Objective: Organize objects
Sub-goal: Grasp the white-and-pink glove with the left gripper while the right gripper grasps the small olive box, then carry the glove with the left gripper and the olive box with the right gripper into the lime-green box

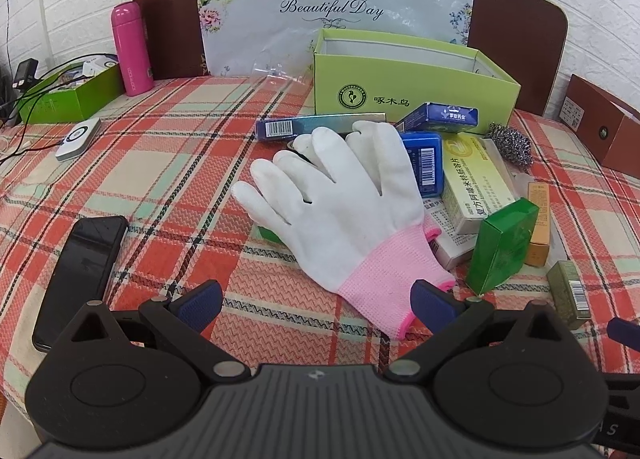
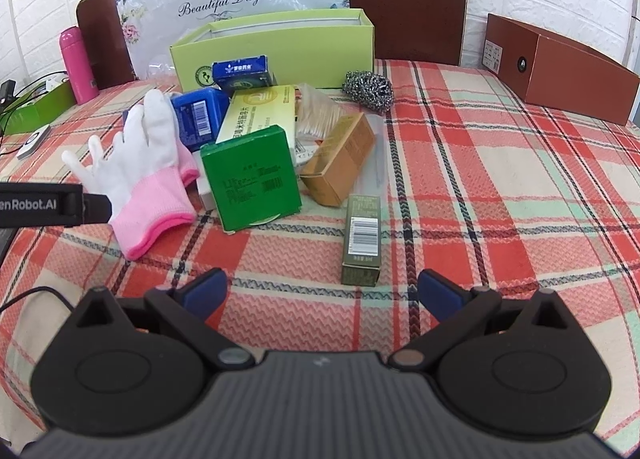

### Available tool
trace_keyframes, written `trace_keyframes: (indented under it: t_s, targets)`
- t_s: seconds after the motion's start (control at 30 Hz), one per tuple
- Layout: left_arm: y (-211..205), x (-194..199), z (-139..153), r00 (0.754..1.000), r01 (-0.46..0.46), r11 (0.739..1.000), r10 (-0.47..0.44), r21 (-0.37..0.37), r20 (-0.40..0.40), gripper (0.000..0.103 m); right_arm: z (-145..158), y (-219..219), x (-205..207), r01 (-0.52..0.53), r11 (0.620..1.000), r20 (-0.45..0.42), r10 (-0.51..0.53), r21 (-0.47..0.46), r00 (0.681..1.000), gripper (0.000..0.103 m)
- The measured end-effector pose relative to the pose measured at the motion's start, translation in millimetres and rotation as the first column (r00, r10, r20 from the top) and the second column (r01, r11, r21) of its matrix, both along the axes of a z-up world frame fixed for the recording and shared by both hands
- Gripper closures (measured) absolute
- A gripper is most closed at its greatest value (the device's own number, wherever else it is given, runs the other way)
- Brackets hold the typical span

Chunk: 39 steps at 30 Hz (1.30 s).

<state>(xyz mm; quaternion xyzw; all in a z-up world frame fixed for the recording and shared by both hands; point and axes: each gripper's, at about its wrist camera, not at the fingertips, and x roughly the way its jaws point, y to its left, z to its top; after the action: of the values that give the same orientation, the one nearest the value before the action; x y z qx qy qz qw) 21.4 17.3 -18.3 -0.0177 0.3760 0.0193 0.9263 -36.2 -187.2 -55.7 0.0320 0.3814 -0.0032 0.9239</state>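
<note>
A white glove with a pink cuff (image 1: 344, 211) (image 2: 136, 167) lies on the plaid tablecloth, partly over a pile of small boxes. In the pile are a green box (image 1: 504, 245) (image 2: 252, 175), a yellow medicine box (image 1: 472, 179) (image 2: 260, 107), blue boxes (image 1: 424, 165) (image 2: 198, 119), a tan box (image 2: 340, 161) and an olive box (image 2: 362, 243). An open light-green box (image 1: 404, 75) (image 2: 276, 47) stands behind them. My left gripper (image 1: 316, 301) is open just short of the glove's cuff. My right gripper (image 2: 322, 293) is open just short of the olive box.
A black phone (image 1: 82, 271) lies left of the left gripper. A pink bottle (image 1: 130, 47), a green tray of cables (image 1: 68, 93) and a white device (image 1: 78, 139) sit far left. A steel scourer (image 2: 368, 89) and a brown box (image 2: 560, 75) are to the right.
</note>
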Motion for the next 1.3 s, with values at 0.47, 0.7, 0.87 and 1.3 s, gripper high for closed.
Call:
trace_keyframes:
  t_s: [0.47,0.7,0.87,1.3]
  targets:
    - [-3,59,3,0.995,-0.088,0.987,0.094,-0.133,0.042,0.000,-13,-8,11,0.024,1.000,-0.037,-0.023,0.003,0.999,0.000]
    - [7,73,-11,0.998,0.011,0.989,-0.003,-0.151,0.056,0.065,-11,-12,7,0.009,1.000,-0.004,-0.009,0.003,1.000,0.000]
    - [36,53,-9,0.997,0.078,0.973,-0.074,-0.217,0.026,0.077,-14,-12,11,-0.016,1.000,0.009,0.016,0.012,1.000,0.000]
    - [43,37,-13,0.991,0.134,0.956,-0.134,-0.262,0.016,0.076,-19,-12,21,-0.021,0.999,0.054,0.024,-0.041,0.998,0.030]
